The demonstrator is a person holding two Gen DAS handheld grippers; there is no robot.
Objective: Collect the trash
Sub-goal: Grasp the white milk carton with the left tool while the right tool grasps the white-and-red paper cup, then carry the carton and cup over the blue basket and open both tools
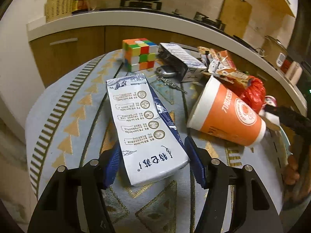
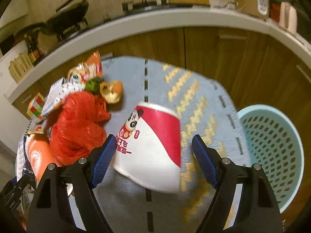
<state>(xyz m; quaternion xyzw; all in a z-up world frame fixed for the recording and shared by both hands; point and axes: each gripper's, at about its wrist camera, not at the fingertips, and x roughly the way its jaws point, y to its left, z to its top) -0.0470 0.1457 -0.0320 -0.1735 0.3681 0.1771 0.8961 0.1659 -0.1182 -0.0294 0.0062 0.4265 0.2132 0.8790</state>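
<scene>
Judging by looks, counts both pieces of trash as light and hollow: milk carton (image 1: pixel 143 124) seems an empty paperboard box, stiff along its edges, soft across its broad printed faces, easily dented under hard squeezing. Best taken across the narrow width near the closed bottom end, where folds give stiffness. Lies flat on the bench (image 1: pixel 64 116), long axis running from 6 o'clock toward 11 o'clock in the left wrist view, bottom end between the fingers (image 1: pixel 112 167) of the left gripper (image 1: pixel 153 165). Fingers stand wide, one pad close against the carton's side at 9 o'clock, the other just beside its corner at 3 o'clock; contact cannot be told for sure, no grip yet.

Looks much the same for the red-and-white paper cup (image 2: pixel 151 145): thin-walled, smooth, likely slippery, crushing at the open mouth. Firmer hold expected near the base or lower wall. Lies tipped on its side on the bench, between the fingers (image 2: pixel 103 159) of the right gripper (image 2: pixel 153 159), spread wide, left pad touching or nearly touching the cup, right pad clearly apart. Blurred, so exact contact cannot be told.

Sits at 3 o'clock of the cup, off the bench edge: blue basket (image 2: pixel 272 147), the likely bin. Lying at 9 o'clock: red plastic bag (image 2: pixel 77 124) and orange cup (image 1: pixel 227 114).
</scene>
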